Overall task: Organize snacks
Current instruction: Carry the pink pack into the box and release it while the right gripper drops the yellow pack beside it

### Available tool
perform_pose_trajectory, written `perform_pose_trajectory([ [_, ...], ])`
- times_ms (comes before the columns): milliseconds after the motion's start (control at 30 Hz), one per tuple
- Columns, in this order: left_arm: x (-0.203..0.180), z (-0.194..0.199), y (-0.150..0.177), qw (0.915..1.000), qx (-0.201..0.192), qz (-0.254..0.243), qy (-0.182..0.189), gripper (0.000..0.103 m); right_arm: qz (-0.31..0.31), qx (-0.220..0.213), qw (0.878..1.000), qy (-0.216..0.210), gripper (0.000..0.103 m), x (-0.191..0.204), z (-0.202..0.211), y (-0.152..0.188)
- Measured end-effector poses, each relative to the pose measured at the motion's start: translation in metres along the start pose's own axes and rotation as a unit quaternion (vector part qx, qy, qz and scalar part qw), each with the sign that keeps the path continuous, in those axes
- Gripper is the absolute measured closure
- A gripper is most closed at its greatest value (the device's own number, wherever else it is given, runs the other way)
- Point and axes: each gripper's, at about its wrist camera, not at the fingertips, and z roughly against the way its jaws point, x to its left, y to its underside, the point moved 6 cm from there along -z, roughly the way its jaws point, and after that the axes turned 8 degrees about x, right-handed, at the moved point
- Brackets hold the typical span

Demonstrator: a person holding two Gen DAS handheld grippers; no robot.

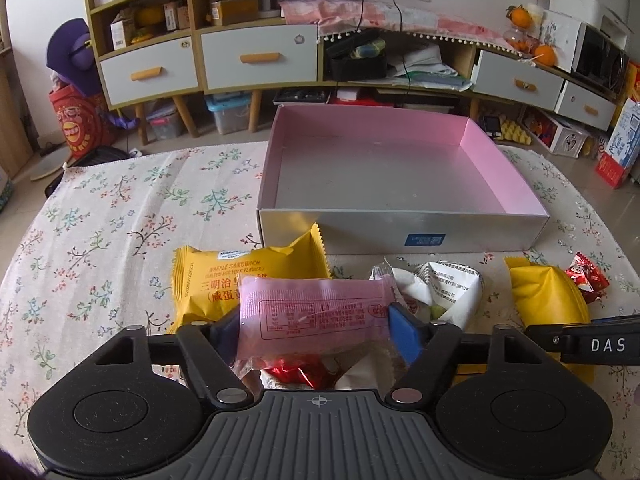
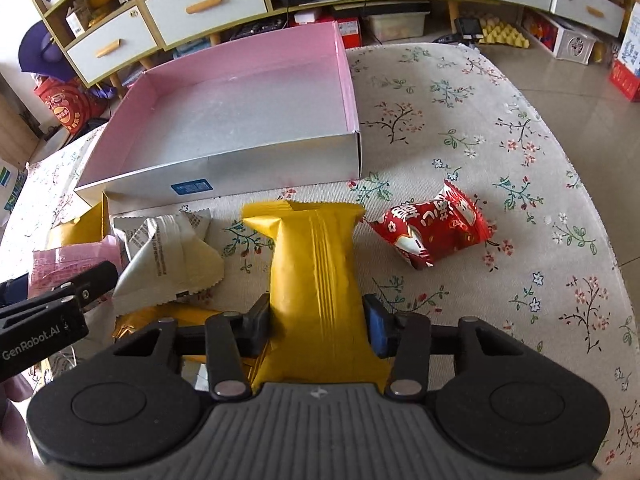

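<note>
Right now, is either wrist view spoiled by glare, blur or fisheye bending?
Left wrist: sharp; glare on the pink plastic snack packet, print still legible; the cabinets bow. Right wrist: sharp; the silver floor of the pink-walled cardboard box looks washed out; the table edge curves.

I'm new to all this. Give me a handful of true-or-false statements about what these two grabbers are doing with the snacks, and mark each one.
1. The left gripper is clamped on a pink snack packet. True.
2. The right gripper is empty. False: it grips a yellow snack packet.
3. The pink-lined box already holds snacks. False: nothing lies in it.
4. A red snack packet lies on the floral tablecloth, right of the yellow one. True.
5. The white triangular packet sits inside the box. False: it lies on the cloth in front of it.
</note>
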Motion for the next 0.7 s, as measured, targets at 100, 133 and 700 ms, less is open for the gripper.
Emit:
perform_pose_trajectory([
  [100, -0.001, 0.003, 0.0, 0.9999, -0.003, -0.003, 0.009, 0.035, -0.003, -0.001, 1.0, -0.003, 0.063, 0.0, 0.002, -0.001],
  [133, -0.002, 0.005, -0.001, 0.9999, -0.004, -0.005, 0.011, 0.036, -0.004, -0.002, 1.0, -0.005, 0.064, 0.0, 0.003, -0.002],
  [700, 0.022, 0.035, -0.017, 0.9982, -0.024, 0.048, 0.027, 0.036, -0.037, -0.058, 0.996, -0.062, 0.064, 0.003, 0.039, -0.028],
])
